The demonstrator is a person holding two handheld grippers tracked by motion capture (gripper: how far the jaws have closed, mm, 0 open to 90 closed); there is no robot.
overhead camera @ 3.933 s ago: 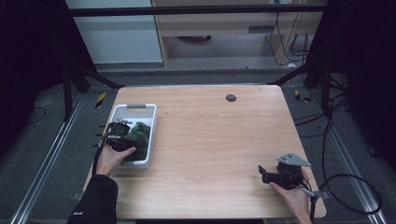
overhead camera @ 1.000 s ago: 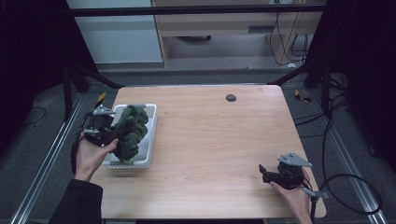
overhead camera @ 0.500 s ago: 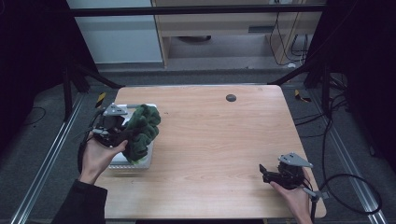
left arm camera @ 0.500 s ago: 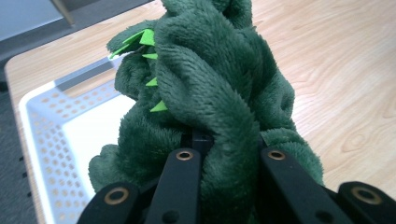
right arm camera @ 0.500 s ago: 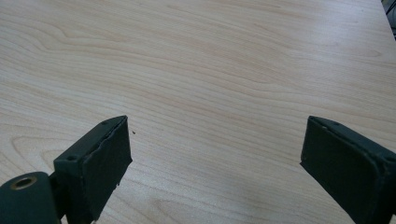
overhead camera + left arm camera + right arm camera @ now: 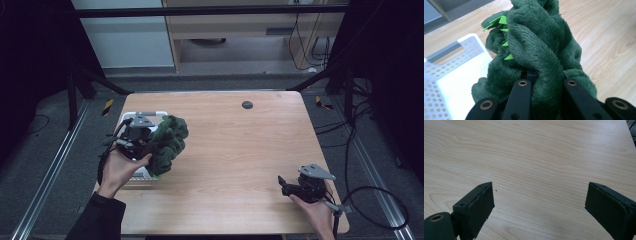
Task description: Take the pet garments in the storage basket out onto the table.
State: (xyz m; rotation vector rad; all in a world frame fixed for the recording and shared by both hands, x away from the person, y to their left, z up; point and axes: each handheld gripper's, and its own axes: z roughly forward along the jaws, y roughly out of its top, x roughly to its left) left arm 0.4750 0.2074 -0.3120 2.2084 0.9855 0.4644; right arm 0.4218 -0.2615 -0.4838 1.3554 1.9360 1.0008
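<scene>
Clearly clenched on a green plush toy [image 6: 167,145], the left tongs [image 6: 142,142], both black jaws sunk into the fur in the left gripper view, a thick fold [image 6: 536,50] squeezed between them. Held clear of the white basket [image 6: 140,175], lifted above its right edge, most of the bulk hanging on the far side of the tongs, toward the middle of the desk [image 6: 240,150]. Lay directly ahead of the left jaws, with a row of bright green felt spikes [image 6: 504,32] up and to the left of the pinch. Ran long axis roughly along the line of the jaws, away from the hand, though bunched and drooping, so hard to call exactly. Seen just left of and below those jaws, the perforated basket wall [image 6: 454,57].

Released and spread wide, the right tongs [image 6: 292,187], resting low near the right front corner of the desk, well apart from the toy. Nothing between its 2 jaws but bare wood [image 6: 536,170].

Judged likely next: toy carried out over open desk, beyond the basket. Nearer by far, the left hand [image 6: 120,167]; for any hand-over, a long reach leftward needed from the right. Risk judged: soft fold slipping from the pinch, or a trailing limb catching the basket rim.
</scene>
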